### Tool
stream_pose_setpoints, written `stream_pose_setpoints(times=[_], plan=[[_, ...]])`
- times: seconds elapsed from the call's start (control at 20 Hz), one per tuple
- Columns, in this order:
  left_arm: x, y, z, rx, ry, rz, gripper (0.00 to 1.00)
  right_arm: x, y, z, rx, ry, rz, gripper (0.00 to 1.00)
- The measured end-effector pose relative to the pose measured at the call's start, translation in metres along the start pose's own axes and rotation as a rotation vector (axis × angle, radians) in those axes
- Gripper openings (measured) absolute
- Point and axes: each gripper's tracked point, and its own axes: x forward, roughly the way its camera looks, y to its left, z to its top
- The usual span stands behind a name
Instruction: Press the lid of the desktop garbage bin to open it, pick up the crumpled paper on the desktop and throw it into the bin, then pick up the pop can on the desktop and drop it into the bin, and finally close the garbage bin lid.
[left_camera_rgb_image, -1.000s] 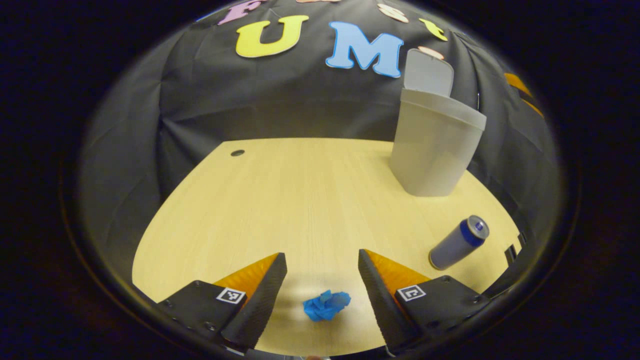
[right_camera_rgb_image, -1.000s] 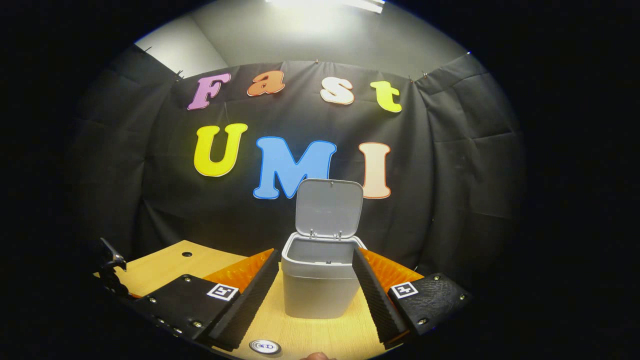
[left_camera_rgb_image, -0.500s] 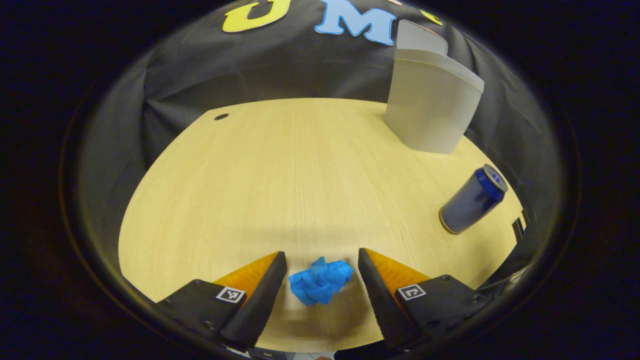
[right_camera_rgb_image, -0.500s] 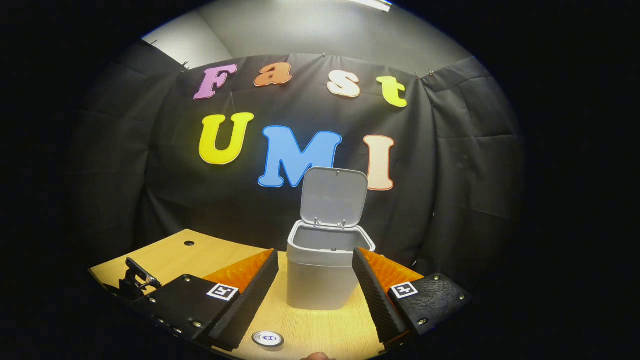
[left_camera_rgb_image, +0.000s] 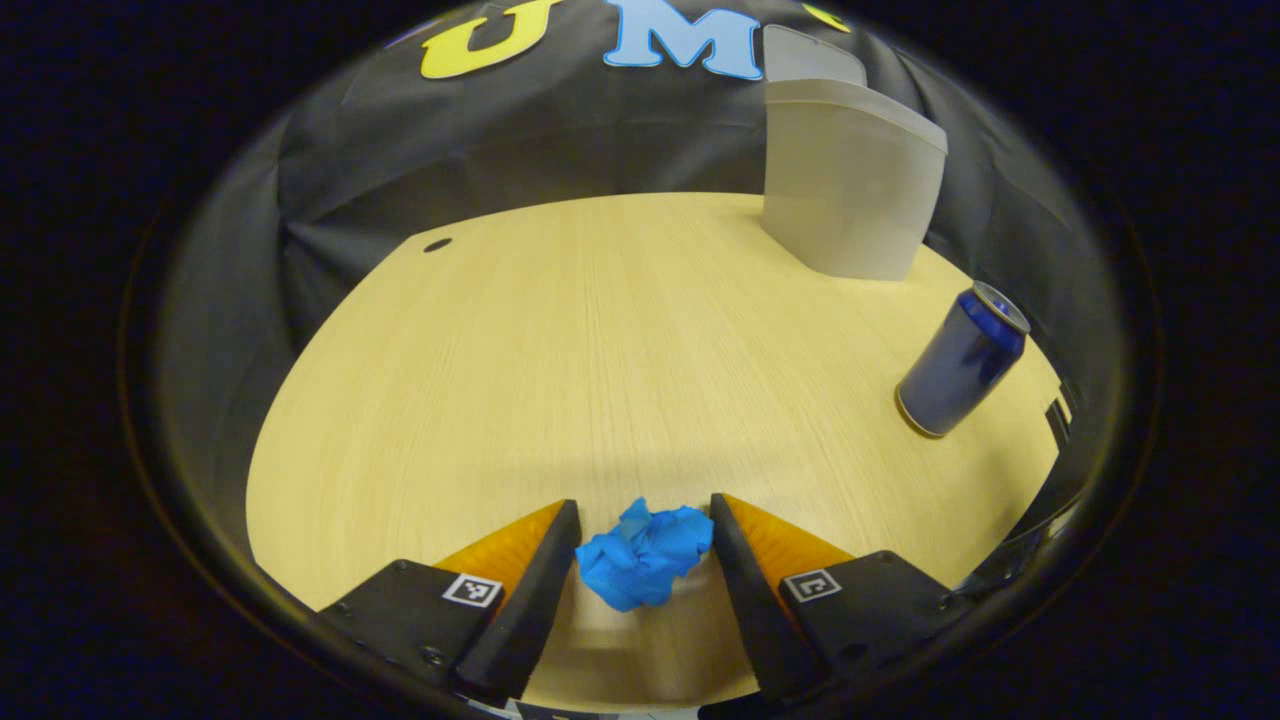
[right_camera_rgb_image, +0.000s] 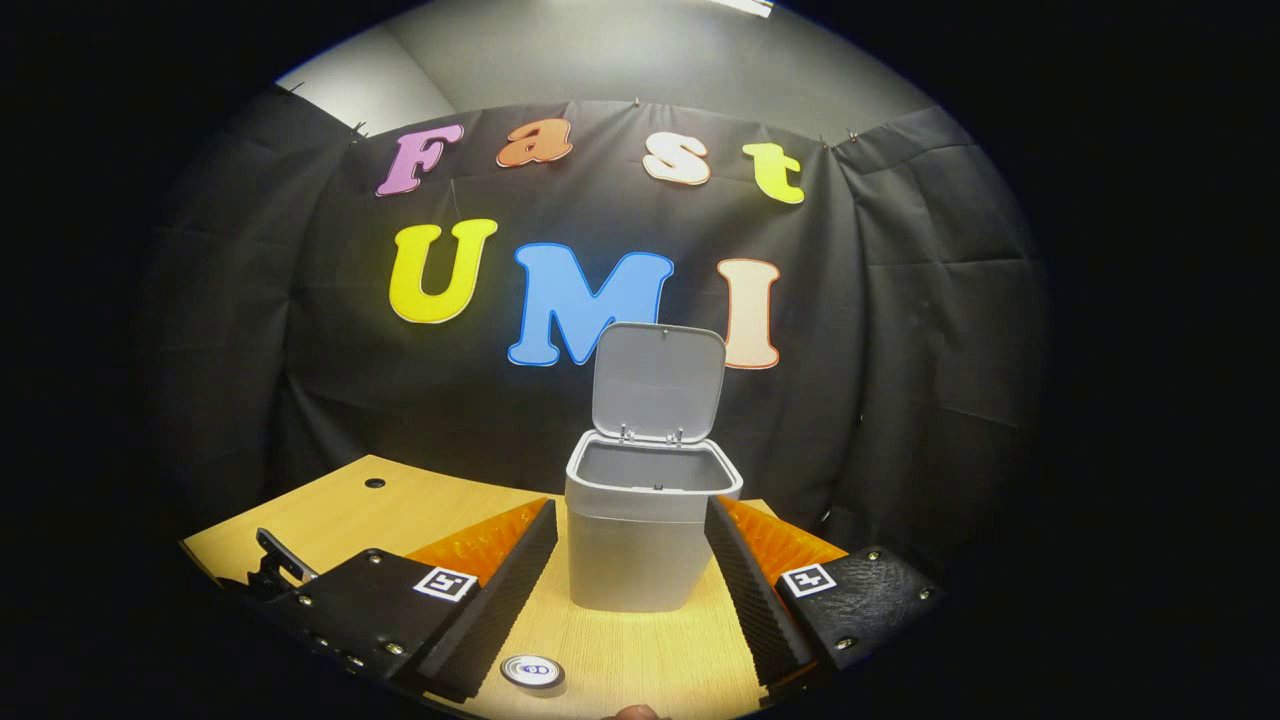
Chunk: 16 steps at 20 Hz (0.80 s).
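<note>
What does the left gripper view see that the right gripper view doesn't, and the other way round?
Left gripper view's own: the blue crumpled paper lying between the open left claw fingers, and the pop can standing upright, seen from the side. Right gripper view's own: the open right claw, the hollow inside of the grey bin and the underside of its raised lid. Shared: the bin with its lid up, the wooden table, and the pop can, of which the right gripper view catches the round top.
</note>
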Motion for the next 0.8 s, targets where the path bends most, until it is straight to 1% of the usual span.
stream_pose_setpoints(times=[0.05,0.15,0.2,0.25,0.3,0.35,0.4,0.55,0.6,0.65,0.7,0.75,0.8], plan=[[-0.001,0.003,0.006,0.002,-0.015,0.003,0.82,-0.001,0.000,-0.001,0.002,0.002,-0.001,0.95],[-0.001,0.009,0.018,0.009,-0.028,0.007,0.73,0.001,-0.002,-0.003,0.007,0.007,-0.002,0.95],[-0.002,0.012,0.024,0.011,-0.030,0.009,0.68,0.001,-0.004,-0.005,0.009,0.012,-0.003,1.00],[-0.003,0.016,0.032,0.012,-0.030,0.009,0.63,0.001,-0.003,-0.006,0.013,0.018,-0.001,0.95],[-0.004,0.021,0.040,0.006,-0.032,0.015,0.64,0.001,-0.004,-0.007,0.016,0.021,0.000,0.95],[-0.005,0.025,0.049,0.007,-0.032,0.015,0.52,0.001,-0.005,-0.008,0.018,0.022,0.000,0.95],[-0.007,0.030,0.059,0.013,-0.035,0.017,0.52,0.001,-0.007,-0.008,0.018,0.022,-0.003,0.95],[-0.012,0.048,0.093,0.020,-0.039,0.034,0.44,0.001,-0.012,-0.008,0.022,0.018,-0.011,0.95],[-0.014,0.054,0.104,0.010,-0.036,0.037,0.34,0.001,-0.014,-0.008,0.024,0.017,-0.014,0.95],[-0.018,0.062,0.120,0.002,-0.047,0.050,0.36,0.000,-0.015,-0.008,0.027,0.015,-0.016,0.95],[-0.023,0.067,0.138,-0.014,-0.054,0.050,0.29,0.000,-0.017,-0.007,0.029,0.012,-0.020,0.95],[-0.028,0.072,0.160,-0.024,-0.068,0.046,0.30,0.000,-0.020,-0.006,0.030,0.009,-0.023,0.95],[-0.035,0.077,0.187,-0.027,-0.093,0.048,0.28,-0.001,-0.022,-0.005,0.030,0.006,-0.026,0.95]])
